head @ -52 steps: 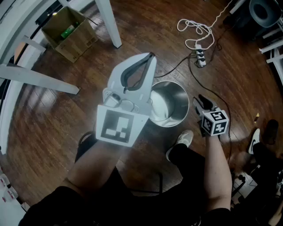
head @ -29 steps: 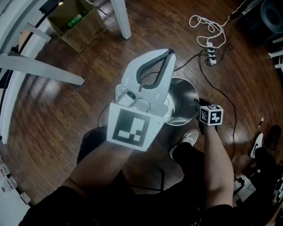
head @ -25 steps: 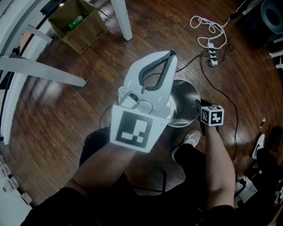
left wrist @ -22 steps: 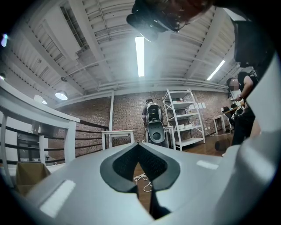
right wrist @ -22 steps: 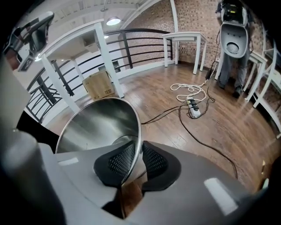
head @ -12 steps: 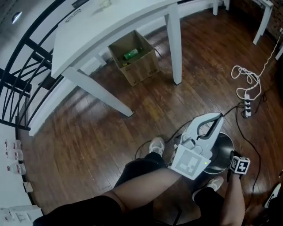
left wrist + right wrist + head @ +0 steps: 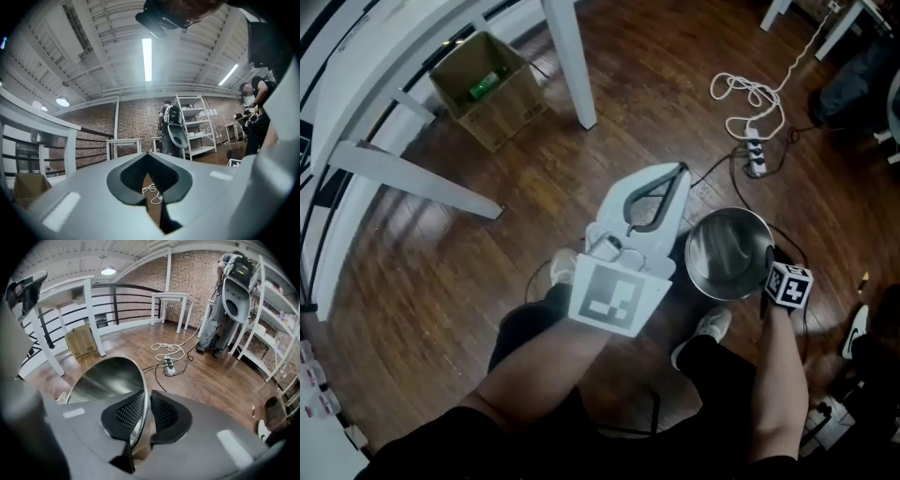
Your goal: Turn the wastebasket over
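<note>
Right gripper [image 7: 769, 259] pinches the wastebasket [image 7: 722, 246] by its right rim, jaws just eased a touch wider on it. Mouth up, it lies left of that grip. Left gripper [image 7: 673, 172], pressed together and empty, hovers beside it.

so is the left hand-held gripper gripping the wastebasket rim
No, the left hand-held gripper has its jaws shut on nothing, clear of the wastebasket.

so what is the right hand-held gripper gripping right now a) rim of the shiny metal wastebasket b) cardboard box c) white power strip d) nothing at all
A: in the right gripper view the right hand-held gripper has the thin rim of the shiny round metal wastebasket pinched between its pads, though its jaws have just been opening slightly.
</note>
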A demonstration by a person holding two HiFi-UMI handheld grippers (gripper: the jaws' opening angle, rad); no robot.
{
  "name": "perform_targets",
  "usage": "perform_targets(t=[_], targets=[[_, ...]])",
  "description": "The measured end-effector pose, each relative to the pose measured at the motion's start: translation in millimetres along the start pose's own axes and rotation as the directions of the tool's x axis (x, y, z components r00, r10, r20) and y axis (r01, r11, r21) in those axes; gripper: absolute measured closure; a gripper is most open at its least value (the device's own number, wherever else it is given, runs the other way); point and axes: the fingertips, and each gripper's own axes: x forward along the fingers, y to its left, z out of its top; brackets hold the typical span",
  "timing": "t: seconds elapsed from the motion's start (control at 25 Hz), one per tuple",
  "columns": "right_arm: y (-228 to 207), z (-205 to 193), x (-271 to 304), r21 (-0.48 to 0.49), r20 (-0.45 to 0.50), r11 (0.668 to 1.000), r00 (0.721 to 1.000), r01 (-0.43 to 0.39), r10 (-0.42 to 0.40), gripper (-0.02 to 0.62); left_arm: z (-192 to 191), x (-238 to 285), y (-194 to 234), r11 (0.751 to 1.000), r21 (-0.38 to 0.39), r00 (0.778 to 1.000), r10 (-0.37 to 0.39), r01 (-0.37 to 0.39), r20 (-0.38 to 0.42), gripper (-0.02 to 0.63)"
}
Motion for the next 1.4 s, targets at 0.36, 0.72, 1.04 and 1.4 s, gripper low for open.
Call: perform_targets(t=[0.36,0.72,1.04,1.4], targets=[[-48,19,-33,-0.032,0.087,0.988,0.985,0.152,-0.149,0.535,-19,4,-25,0.994,0.086,0.982,-0.051,0.068,-0.183,0.607],[39,29,-24,-0.222,0.092,0.971,0.994,0.084,-0.065,0.517,-16,6,-24,0.995,0.076,0.982,-0.045,0.060,-0.181,0.607],[124,6,-14,-0.319,0.098,0.948,0.995,0.013,0.019,0.495,-18,3,-23,0.996,0.063,0.982,-0.044,0.056,-0.185,0.607],[208,-63,-3,-0.627,-0.053,0.767,0.991,-0.132,0.127,0.485,-21,1,-23,0.994,0.079,0.979,-0.054,0.070,-0.196,0.607]])
